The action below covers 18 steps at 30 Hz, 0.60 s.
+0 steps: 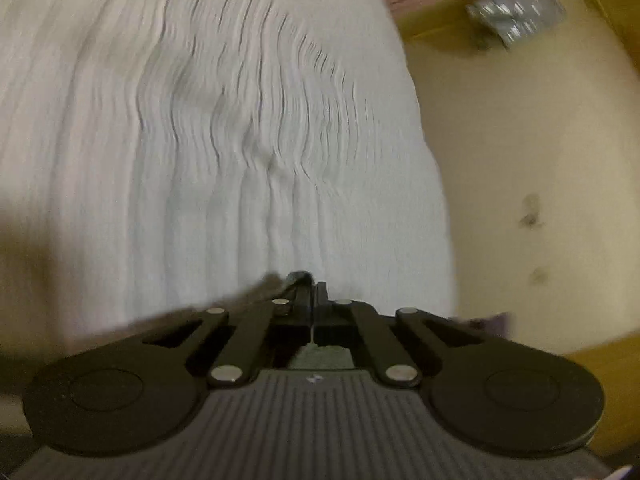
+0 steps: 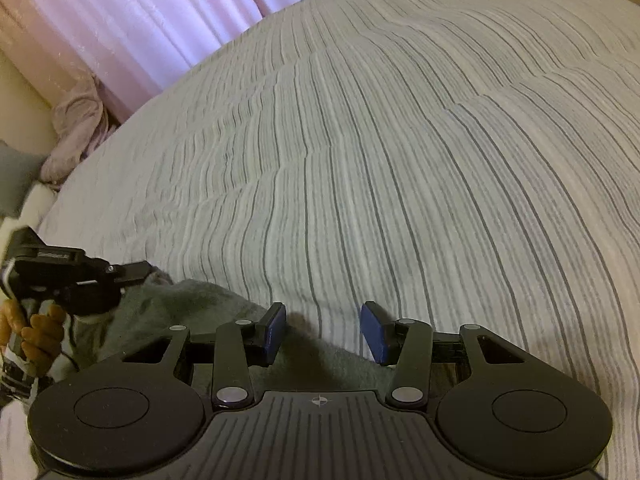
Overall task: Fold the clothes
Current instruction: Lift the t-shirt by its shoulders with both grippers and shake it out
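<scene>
Left gripper [image 1: 312,284] has its fingers together, clamped on a dark bit of grey garment [image 2: 208,300] at the tips; the left wrist view is motion-blurred, so the pinched fabric is hard to read there. In the right wrist view the left gripper [image 2: 138,270] sits at the far left edge, the person's hand [image 2: 36,332] wrapped around its handle, its front end touching the upper left edge of the grey garment.

Right gripper [image 2: 324,330] has its fingers [image 2: 276,330] well apart, blue pads facing each other, nothing between them. It hovers just over the grey garment, which lies on the striped bedspread [image 2: 400,140] at the near edge, under and between both grippers. Garment looks fuzzy, dark grey-green, bunched rather than flat.

The striped bedspread [image 1: 200,120] fills most of both views, with a few ridges and wrinkles. Pink curtain [image 2: 132,20] hangs behind the bed at upper left. Beige floor [image 1: 520,160] shows right of the bed in the left wrist view, with a blurred silvery object [image 1: 516,16] on it, unidentifiable.
</scene>
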Each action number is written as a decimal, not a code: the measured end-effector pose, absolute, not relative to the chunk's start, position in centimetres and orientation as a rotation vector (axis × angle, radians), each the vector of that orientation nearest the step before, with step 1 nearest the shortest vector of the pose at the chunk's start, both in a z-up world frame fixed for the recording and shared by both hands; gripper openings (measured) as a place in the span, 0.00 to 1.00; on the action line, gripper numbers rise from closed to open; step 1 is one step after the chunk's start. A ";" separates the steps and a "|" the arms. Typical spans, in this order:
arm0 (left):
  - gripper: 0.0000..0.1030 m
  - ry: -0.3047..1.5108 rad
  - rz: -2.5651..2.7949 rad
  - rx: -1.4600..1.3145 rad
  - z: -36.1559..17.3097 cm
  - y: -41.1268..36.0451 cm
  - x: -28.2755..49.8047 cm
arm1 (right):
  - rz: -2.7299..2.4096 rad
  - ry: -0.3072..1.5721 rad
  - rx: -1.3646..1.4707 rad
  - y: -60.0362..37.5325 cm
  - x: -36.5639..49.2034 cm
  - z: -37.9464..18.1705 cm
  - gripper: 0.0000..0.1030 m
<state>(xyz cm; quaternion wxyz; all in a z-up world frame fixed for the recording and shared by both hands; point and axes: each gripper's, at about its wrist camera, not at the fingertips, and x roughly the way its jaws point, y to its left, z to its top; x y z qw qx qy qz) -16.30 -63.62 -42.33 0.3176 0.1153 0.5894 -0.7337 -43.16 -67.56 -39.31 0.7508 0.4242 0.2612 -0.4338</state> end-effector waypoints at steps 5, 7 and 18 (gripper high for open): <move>0.01 1.306 -2.012 0.416 -40.8 -62.6 -17.6 | -0.960 0.599 0.885 -68.0 -41.6 -38.8 0.43; 0.06 1.318 -1.989 0.413 -40.7 -62.6 -17.5 | -0.942 0.562 0.864 -68.0 -41.0 -38.1 0.43; 0.07 1.033 -1.900 0.362 -35.0 -53.9 -7.6 | -0.634 0.626 0.757 -66.2 -33.6 -37.5 0.43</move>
